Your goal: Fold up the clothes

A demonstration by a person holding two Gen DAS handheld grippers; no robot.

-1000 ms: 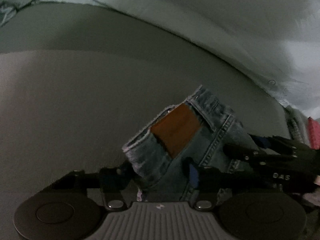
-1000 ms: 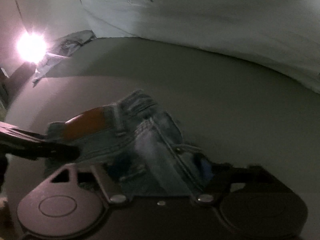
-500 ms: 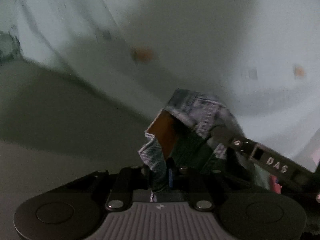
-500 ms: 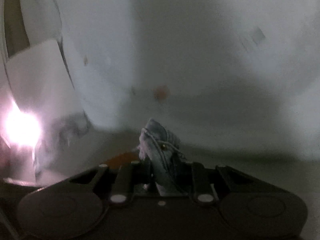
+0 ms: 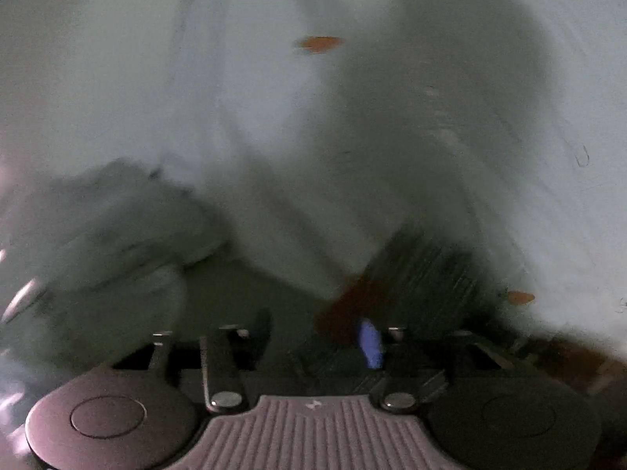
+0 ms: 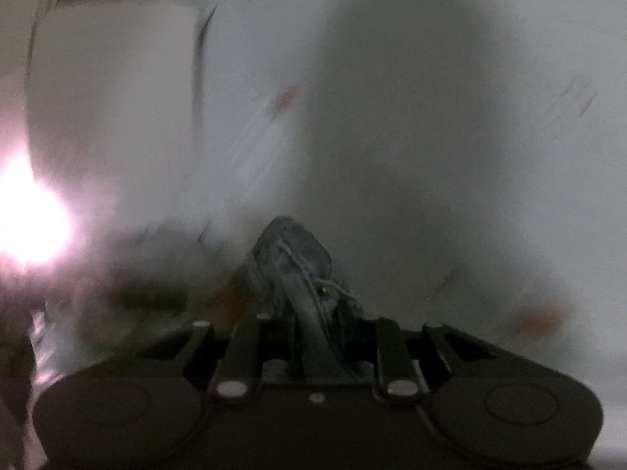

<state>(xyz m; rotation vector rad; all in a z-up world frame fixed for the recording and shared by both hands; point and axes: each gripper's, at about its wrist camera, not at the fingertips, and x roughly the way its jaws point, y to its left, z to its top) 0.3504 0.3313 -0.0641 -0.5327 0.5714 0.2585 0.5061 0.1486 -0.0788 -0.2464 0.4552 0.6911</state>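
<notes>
A: Right tool (image 6: 313, 329) is clamped on the denim shorts (image 6: 298, 258); the cloth bunches up between its fingers, seam and loose threads showing, lifted in front of the pale sheet (image 6: 431, 98).

B: And the left tool (image 5: 319, 337)? Its fingers stand apart with a gap between them; the shorts (image 5: 423, 274) smear past just beside the blue-padded finger, brown patch (image 5: 352, 305) and all, but it's too blurred to say for sure whether anything is gripped; I read it as open.

A: How will they handle? Denim, so I'd judge heavier and stiffer than a shirt; it'll hold a crease but swing if hung by one corner; thick at the waistband, which looks the best place to pinch, one tool at each end.

B: The room's dim; a harsh lamp (image 6: 27, 219) glares at the left, and the sheet with small orange prints (image 5: 319, 43) fills the background; a crumpled grey cloth (image 5: 117, 227) sits off to the left on the grey surface (image 5: 235, 286).
</notes>
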